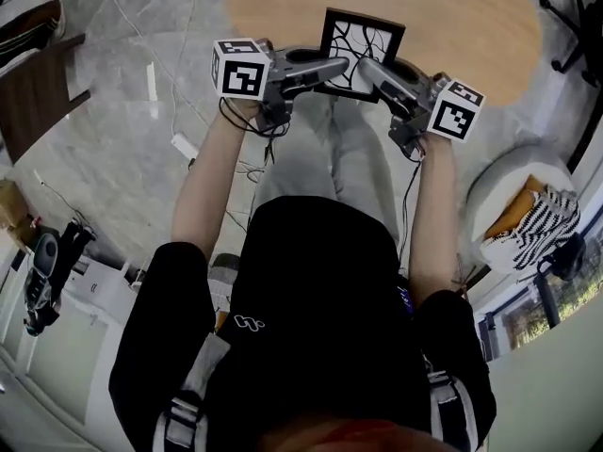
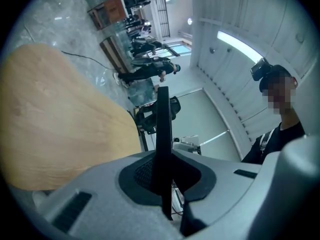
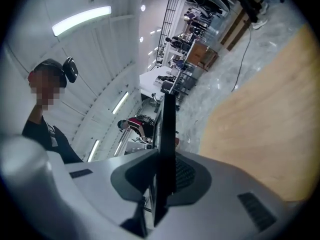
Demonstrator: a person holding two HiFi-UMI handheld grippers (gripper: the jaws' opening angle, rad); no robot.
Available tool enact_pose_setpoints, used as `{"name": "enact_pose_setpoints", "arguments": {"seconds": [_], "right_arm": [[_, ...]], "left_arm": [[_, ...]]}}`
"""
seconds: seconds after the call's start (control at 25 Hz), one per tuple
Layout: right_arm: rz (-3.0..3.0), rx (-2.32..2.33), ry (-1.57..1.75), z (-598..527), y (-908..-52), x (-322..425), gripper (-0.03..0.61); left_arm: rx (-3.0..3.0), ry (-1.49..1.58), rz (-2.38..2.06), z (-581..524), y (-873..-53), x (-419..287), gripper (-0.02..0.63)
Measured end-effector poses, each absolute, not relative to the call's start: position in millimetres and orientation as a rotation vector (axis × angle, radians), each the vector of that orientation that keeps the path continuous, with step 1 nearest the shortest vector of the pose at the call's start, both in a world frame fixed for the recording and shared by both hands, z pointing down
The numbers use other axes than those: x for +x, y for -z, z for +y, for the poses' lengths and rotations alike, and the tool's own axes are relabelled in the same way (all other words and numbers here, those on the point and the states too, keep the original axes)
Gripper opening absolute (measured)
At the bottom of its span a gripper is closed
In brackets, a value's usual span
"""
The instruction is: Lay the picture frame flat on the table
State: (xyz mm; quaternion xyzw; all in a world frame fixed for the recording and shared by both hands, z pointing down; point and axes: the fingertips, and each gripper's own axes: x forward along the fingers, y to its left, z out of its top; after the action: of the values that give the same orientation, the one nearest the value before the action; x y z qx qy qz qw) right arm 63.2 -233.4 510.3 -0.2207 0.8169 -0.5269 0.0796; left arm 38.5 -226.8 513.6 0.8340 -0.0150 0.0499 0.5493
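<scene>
- Head view: I hold the frame (image 1: 363, 50) in the air at the table's (image 1: 452, 26) near edge. The left gripper (image 1: 332, 68) and right gripper (image 1: 374, 68) each clamp one side. My judgement is that uneven lowering could twist it free.
- Left gripper view: the jaws pinch the frame's thin edge. The bite is shallow, so it may slip. Pale wood tabletop on the left.
- Right gripper view: the same pinch, with the tabletop on the right. Marble floor (image 3: 220, 79), a bystander (image 3: 50, 139), strip lights (image 3: 82, 19).
</scene>
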Motion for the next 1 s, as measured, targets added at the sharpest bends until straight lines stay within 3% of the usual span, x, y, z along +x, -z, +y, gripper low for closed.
{"name": "enact_pose_setpoints", "arguments": {"seconds": [0.36, 0.6, 0.8, 1.0], "right_arm": [[2.303, -0.644, 1.75, -218, -611, 43, 0.026], [2.227, -0.744, 1.776, -233, -673, 58, 0.023], [2.171, -0.908, 1.86, -266, -745, 56, 0.023], [2.206, -0.973, 1.943, -266, -770, 53, 0.023]], "left_arm": [[1.873, -0.134, 0.007, -213, -619, 20, 0.05], [1.905, -0.176, -0.134, -229, -695, -1, 0.11], [1.84, -0.248, -0.37, -252, -768, -46, 0.101], [1.819, -0.264, -0.394, -216, -754, -39, 0.06]]}}
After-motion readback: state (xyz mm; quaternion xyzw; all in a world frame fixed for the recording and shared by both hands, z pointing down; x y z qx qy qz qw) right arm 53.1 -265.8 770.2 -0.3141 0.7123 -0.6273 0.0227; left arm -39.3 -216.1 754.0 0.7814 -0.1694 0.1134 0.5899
